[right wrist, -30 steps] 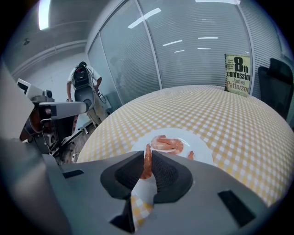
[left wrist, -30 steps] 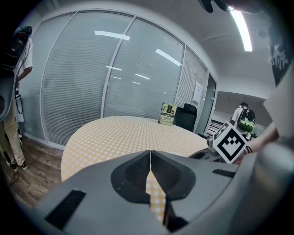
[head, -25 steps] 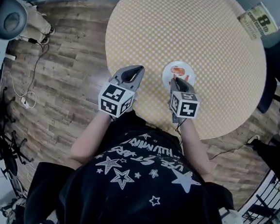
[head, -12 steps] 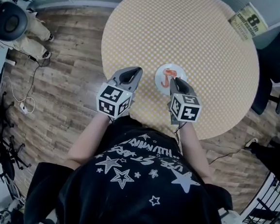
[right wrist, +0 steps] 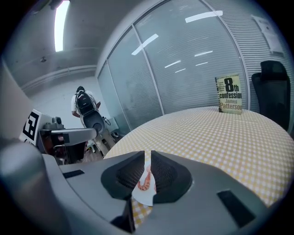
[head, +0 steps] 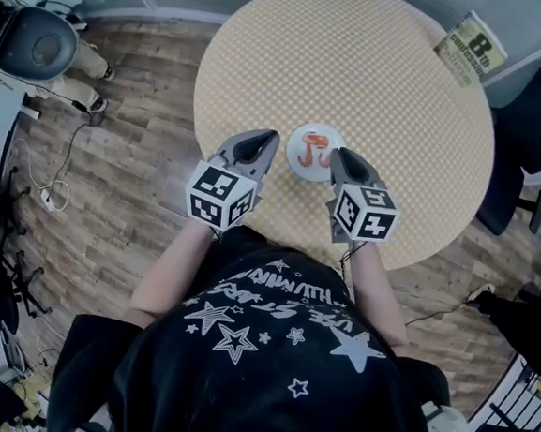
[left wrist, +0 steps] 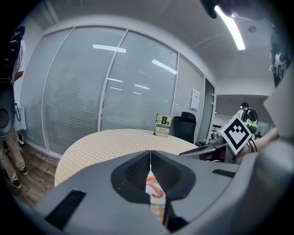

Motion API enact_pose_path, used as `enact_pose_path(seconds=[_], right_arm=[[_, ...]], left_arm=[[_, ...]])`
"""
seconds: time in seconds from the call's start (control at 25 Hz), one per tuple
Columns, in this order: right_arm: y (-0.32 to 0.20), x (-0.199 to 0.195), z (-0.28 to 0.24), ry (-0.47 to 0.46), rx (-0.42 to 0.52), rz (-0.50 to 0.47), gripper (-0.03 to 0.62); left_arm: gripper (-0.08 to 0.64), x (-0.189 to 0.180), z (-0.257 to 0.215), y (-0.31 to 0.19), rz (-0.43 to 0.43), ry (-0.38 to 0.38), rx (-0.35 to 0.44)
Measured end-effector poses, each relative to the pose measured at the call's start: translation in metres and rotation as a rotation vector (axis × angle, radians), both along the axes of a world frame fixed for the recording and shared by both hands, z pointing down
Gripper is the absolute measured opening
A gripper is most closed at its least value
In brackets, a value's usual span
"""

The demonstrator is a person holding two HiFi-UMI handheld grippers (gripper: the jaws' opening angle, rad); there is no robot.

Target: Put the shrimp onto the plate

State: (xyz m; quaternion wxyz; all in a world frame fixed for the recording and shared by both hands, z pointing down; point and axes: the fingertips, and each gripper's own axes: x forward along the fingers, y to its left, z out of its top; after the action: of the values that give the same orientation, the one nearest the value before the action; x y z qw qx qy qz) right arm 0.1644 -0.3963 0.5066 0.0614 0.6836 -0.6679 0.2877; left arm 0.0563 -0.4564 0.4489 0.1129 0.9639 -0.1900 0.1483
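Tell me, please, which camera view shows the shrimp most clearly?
The head view: the shrimp lies whole and unobstructed on the white plate. The left gripper view shows only a sliver beneath closed jaws; the right gripper view shows part of it through a narrow gap between its jaws.

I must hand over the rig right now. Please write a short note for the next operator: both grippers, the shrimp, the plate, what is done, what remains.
Left gripper: jaws together, empty, just left of the plate.
Right gripper: jaws a narrow gap apart, holding nothing, at the plate's right edge.
Shrimp: lies on the white plate, on the near side of the round table.
Done: the shrimp is on the plate.
Left: nothing of the task, it seems; perhaps draw both grippers clear.
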Motion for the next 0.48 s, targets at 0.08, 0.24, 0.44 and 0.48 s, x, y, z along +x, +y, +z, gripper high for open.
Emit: enact_pose_path(seconds=[0.08,0.24,0.44,0.48], right_arm=[[0.010,0.005,-0.003,-0.018,0.013,-0.011,0.054],[0.026,0.007,-0.011,-0.054,0.038,-0.047,0.052],[0.036,-0.004,-0.019,-0.051,0.067,-0.168,0.051],[0.038,-0.007,-0.020,-0.051,0.071,-0.197,0.051]], left_arm=[[0.009,0.003,-0.002,0.012,-0.016,0.000,0.004],[0.009,0.000,-0.009,0.036,-0.061,0.008,0.018],[0.009,-0.018,-0.013,0.060,-0.168,0.020,0.034],[0.009,-0.021,-0.014,0.064,-0.194,0.021,0.036]])
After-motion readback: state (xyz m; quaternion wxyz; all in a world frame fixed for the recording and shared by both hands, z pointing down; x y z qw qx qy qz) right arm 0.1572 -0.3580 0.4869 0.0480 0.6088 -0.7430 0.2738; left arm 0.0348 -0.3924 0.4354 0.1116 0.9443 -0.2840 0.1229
